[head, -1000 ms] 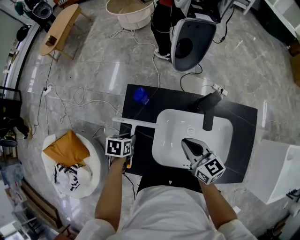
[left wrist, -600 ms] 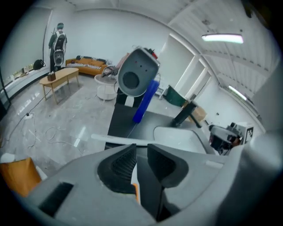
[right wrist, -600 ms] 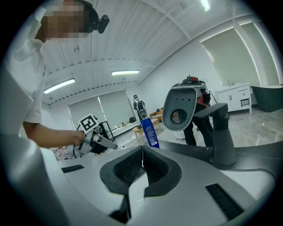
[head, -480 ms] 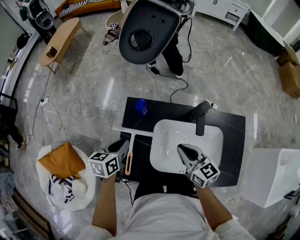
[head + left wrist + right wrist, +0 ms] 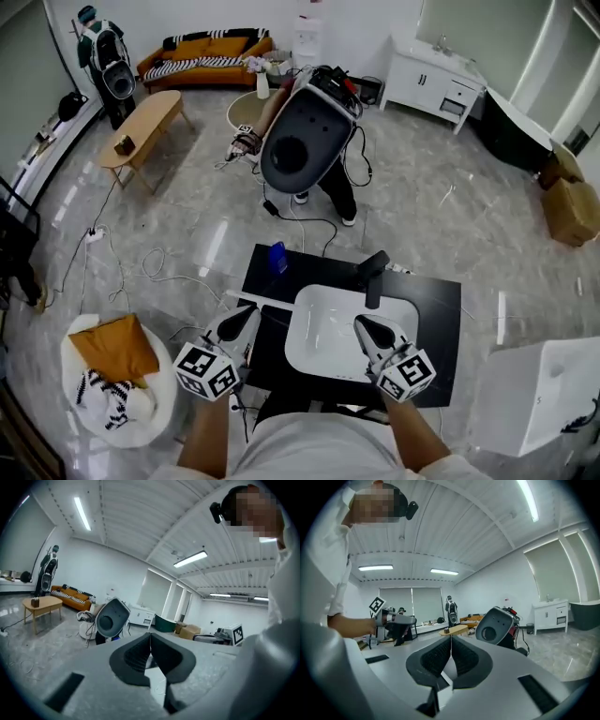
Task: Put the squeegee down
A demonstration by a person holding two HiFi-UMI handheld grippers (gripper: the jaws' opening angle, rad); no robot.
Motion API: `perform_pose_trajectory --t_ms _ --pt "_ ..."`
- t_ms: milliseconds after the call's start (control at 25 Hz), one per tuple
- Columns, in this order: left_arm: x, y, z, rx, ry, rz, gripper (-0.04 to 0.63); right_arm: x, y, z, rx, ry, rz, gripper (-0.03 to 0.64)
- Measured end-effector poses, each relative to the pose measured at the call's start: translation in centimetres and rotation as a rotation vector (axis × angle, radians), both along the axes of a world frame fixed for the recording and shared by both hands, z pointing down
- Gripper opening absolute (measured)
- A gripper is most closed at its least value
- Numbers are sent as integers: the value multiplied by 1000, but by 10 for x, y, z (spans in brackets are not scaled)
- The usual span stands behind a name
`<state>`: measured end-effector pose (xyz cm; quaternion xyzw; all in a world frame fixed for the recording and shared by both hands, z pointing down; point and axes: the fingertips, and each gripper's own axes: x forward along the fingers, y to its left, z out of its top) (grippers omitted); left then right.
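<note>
Item: squeegee [image 5: 265, 302], lying flat at the left edge of the black counter [image 5: 433, 314]. Its white blade reaches past that edge, just left of the white basin [image 5: 328, 342].

We record the left gripper [image 5: 242, 321] just nearside of the blade, jaws together, empty. The right gripper [image 5: 367, 330] is over the basin's near part, jaws together, empty. Open floor [image 5: 187, 244] lies left of the counter.

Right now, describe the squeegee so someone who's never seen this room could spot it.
Find the black countertop with the white basin sunk in it. The squeegee lies at its left edge, beside the basin. It is a long thin white bar; the blue item nearby is small.
</note>
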<state>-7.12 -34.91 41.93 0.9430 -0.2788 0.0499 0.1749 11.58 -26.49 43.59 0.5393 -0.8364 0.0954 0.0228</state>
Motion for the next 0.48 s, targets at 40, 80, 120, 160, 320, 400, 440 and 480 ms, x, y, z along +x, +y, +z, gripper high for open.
perform_pose_trajectory --t_ms 40,80,120,160,320,400,440,480 --pt "1 10 -9 25 14 -7 17 5 8 -12 18 5 5 15" --pt "2 19 -18 45 36 -12 17 9 15 -23 38 9 9 15" --pt "4 30 -28 60 72 -15 17 14 23 -33 59 12 10 15" --pt "7 43 -38 76 118 -16 17 18 32 -43 82 14 9 15" --pt "19 103 -65 171 196 -8 17 32 83 -74 167 27 -3 15" --pt "28 130 -69 178 196 -5 16 39 111 -83 189 24 -4 15" --pt "33 142 -69 175 191 -3 17 43 123 -86 197 22 -5 15" --pt "38 154 -69 172 185 -1 17 47 136 -87 204 23 -6 15"
